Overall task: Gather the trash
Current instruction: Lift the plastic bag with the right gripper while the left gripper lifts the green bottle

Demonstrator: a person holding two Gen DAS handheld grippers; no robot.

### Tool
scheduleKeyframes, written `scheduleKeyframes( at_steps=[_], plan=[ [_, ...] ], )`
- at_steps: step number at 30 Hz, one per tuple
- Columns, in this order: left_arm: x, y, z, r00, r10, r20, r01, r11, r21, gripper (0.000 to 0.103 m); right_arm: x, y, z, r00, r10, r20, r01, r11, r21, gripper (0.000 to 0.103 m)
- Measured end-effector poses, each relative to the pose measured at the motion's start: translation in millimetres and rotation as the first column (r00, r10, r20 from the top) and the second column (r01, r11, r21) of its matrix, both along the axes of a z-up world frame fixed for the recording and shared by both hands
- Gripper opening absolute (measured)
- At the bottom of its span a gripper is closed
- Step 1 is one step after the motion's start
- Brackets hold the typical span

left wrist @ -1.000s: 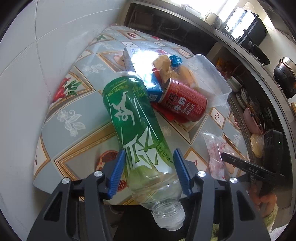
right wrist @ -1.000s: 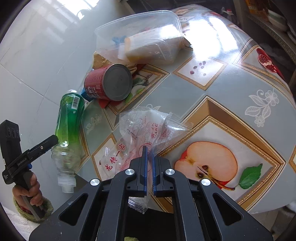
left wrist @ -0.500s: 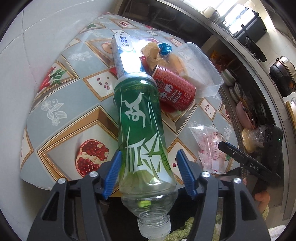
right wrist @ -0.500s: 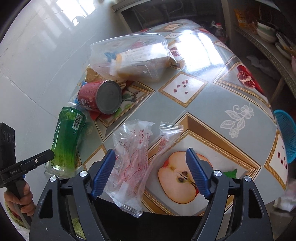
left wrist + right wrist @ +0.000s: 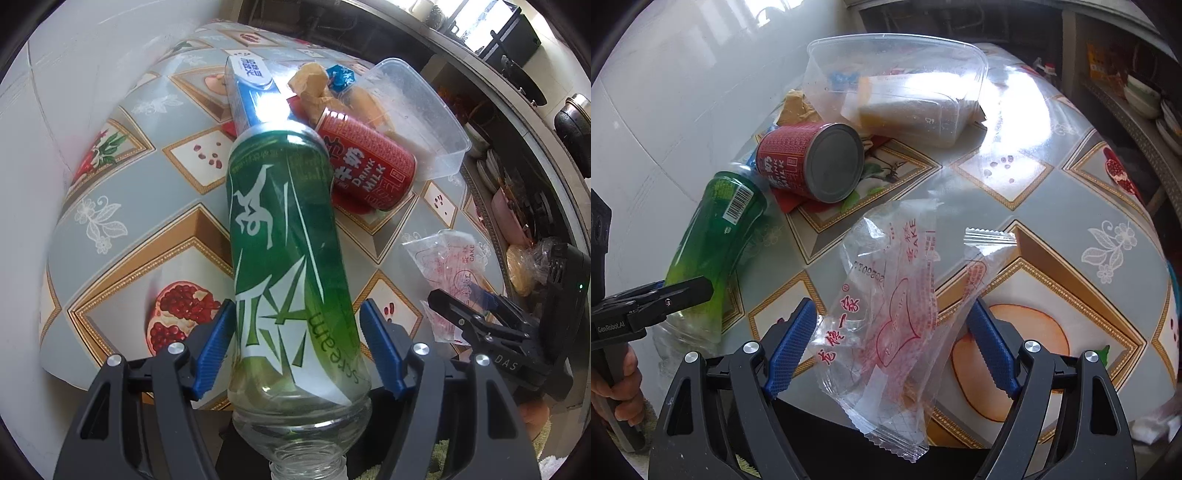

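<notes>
A: Both tongs wide, just been opening. Left tongs straddle the green bottle at the counter edge; right tongs around the cake wrapper.

B: Neither's gripped. Close low on the label, centred.

Bright window daylight glares off the tablecloth; fisheye edges warp darkly.

One green plastic bottle, lying at near edge of table. One red milk can on its side, just behind bottle base. One blue-and-white carton behind bottle. One clear plastic tub behind can. Two clear cake wrappers, overlapping, right of bottle. One crumpled brown paper behind can. Two grippers.
</notes>
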State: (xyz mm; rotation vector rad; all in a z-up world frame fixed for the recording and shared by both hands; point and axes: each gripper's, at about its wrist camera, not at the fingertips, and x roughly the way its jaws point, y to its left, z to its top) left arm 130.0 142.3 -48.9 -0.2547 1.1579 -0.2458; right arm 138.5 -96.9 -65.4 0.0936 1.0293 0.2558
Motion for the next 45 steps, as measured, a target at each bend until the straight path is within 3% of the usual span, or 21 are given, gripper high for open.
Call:
scheduleKeyframes(
  at_steps=[4, 9, 14, 17, 45],
  plan=[
    [-0.7, 4.6, -3.1, 1.0, 0.008, -0.009, -0.008, 1.0, -0.024, 0.064, -0.1, 1.1, -0.4, 1.0, 0.002, 0.009, -0.001, 1.0, -0.03, 0.074],
    [-3.9, 5.8, -2.8, 1.0, 0.012, -0.011, -0.012, 0.999, -0.04, 0.064, -5.7, -5.8, 1.0, 1.0, -0.008, 0.014, 0.009, 0.998, -0.056, 0.058],
    [-9.0, 9.5, -2.0, 1.0, 0.017, -0.004, -0.018, 0.999, -0.05, 0.064, -4.2, -14.3, 1.7, 1.0, -0.026, 0.003, 0.026, 0.999, -0.041, 0.042],
    [-11.8, 9.2, -1.4, 1.0, 0.021, 0.005, -0.021, 0.998, -0.053, 0.064, -4.3, -17.4, 2.5, 0.999, -0.034, 0.0, 0.034, 0.999, -0.024, 0.038],
    [-45.9, 24.0, 39.2, 0.982, 0.057, 0.178, -0.048, 0.997, -0.053, 0.063, -16.3, -30.3, 29.9, 0.998, -0.038, 0.059, 0.034, 0.997, 0.067, 0.029]
  ],
)
